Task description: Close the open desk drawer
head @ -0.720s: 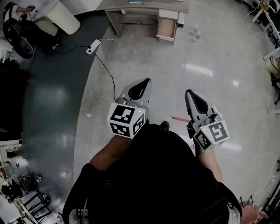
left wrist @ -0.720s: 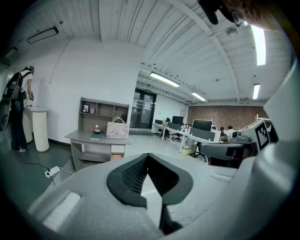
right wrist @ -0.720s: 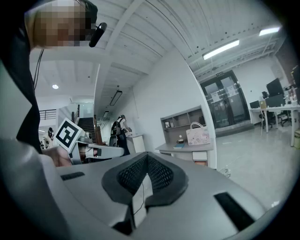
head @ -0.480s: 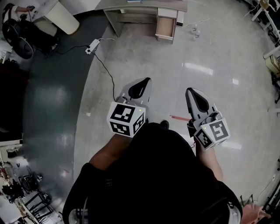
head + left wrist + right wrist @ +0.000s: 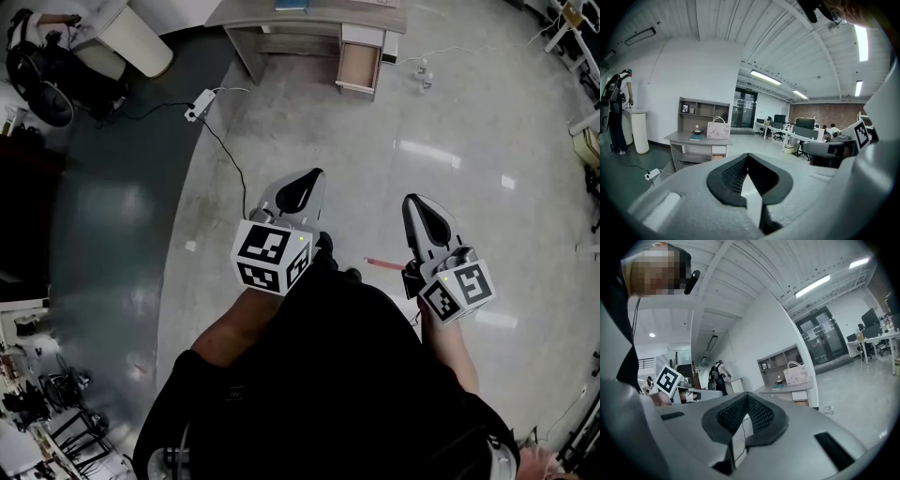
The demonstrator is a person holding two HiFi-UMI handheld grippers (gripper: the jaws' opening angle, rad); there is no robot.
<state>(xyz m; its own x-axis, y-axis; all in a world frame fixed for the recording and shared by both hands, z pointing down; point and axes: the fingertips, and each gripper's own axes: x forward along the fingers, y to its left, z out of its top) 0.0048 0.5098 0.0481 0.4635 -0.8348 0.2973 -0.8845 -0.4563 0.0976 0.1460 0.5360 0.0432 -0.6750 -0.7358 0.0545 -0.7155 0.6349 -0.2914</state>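
The grey desk [image 5: 309, 16] stands far ahead at the top of the head view. Its wooden drawer [image 5: 358, 66] is pulled out under a white drawer front. Both grippers hang at waist height over the floor, several steps short of the desk. My left gripper [image 5: 314, 174] is shut with nothing in it. So is my right gripper [image 5: 412, 200]. In the left gripper view the desk [image 5: 696, 138] and its open drawer [image 5: 717, 158] show beyond the shut gripper [image 5: 747, 155]. From the right gripper view the desk [image 5: 783, 388] lies past the shut gripper [image 5: 746, 394].
A power strip [image 5: 199, 103] with a black cable [image 5: 230, 159] trails across the floor on the left. A person [image 5: 37, 66] stands by a white pedestal [image 5: 131, 37] at top left. A thin red stick [image 5: 384, 263] lies on the floor. A white bag [image 5: 718, 129] sits on the desk.
The desk has slid slightly down in the head view as I step toward it, and a shoe now shows between the grippers. Both grippers stay shut.
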